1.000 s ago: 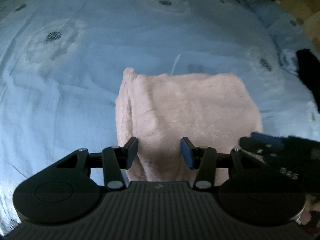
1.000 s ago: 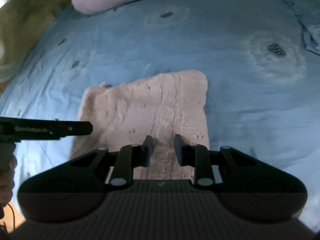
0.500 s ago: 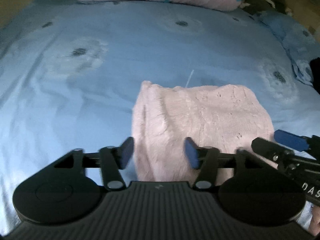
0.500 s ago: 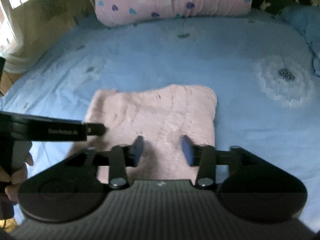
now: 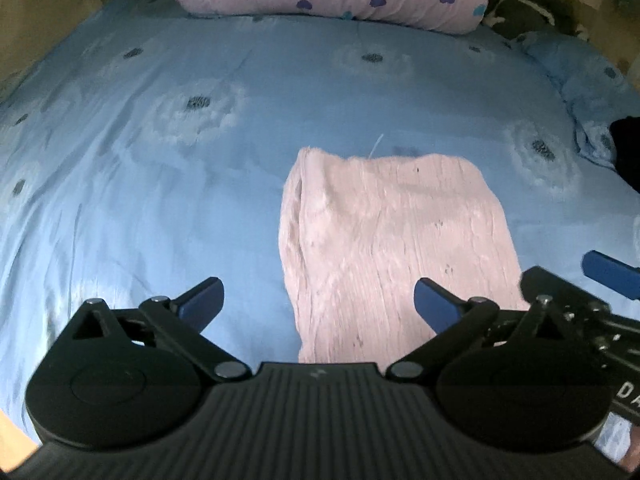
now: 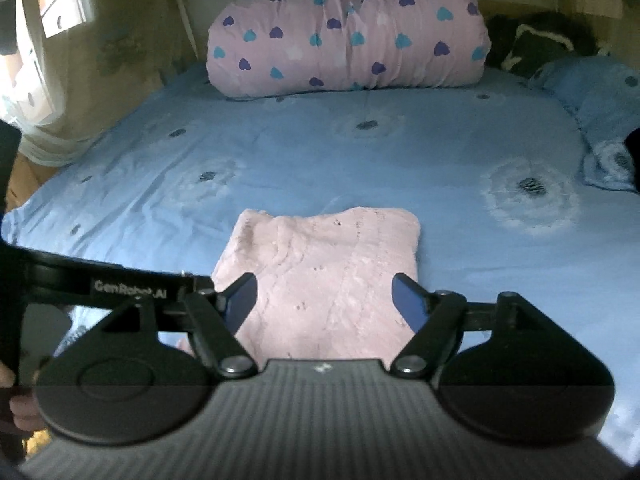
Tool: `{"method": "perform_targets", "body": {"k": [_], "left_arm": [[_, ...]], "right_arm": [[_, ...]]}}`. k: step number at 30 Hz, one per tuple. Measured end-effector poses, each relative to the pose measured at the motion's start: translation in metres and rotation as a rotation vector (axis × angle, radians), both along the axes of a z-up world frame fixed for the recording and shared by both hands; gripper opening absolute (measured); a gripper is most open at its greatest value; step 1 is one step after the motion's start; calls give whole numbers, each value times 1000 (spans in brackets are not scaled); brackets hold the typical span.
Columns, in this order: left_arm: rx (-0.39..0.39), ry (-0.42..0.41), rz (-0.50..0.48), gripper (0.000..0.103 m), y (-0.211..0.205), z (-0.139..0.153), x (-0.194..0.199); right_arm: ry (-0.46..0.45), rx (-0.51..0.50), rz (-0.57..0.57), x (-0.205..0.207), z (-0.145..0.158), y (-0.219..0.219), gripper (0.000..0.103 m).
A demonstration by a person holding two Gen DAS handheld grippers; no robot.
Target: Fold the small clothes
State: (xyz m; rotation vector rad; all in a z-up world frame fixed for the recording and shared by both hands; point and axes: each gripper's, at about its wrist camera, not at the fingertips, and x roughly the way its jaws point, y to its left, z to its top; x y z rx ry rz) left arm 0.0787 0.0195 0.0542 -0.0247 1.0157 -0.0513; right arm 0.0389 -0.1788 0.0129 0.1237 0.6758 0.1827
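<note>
A: What is the garment like?
B: One fuzzy pink garment (image 5: 396, 240), folded into a soft rectangle, lies flat on the smooth blue bedsheet (image 5: 160, 200).

A: And the grippers?
B: Two, both black plastic. The left gripper (image 5: 318, 300) is spread wide, empty; the right gripper (image 6: 324, 300) likewise.

A: Beyond that?
B: One plump pink roll with printed hearts (image 6: 348, 36) at the far edge.

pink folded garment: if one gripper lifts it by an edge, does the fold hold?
Probably not. The garment looks like soft, fuzzy knit lying limp on the sheet, so it should droop and unfold. Likely light. The fuzzy surface should grip rather than slip.
</note>
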Motion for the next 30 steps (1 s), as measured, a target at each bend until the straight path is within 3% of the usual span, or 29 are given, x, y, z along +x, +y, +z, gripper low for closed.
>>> {"method": "perform_targets", "body": {"k": [19, 30], "left_arm": [[63, 58, 13, 103, -9, -7, -41], [74, 82, 21, 103, -13, -3, -58]], "right_arm": [[105, 6, -88, -34, -23, -10, 76], [112, -12, -106, -48, -13, -12, 76]]}}
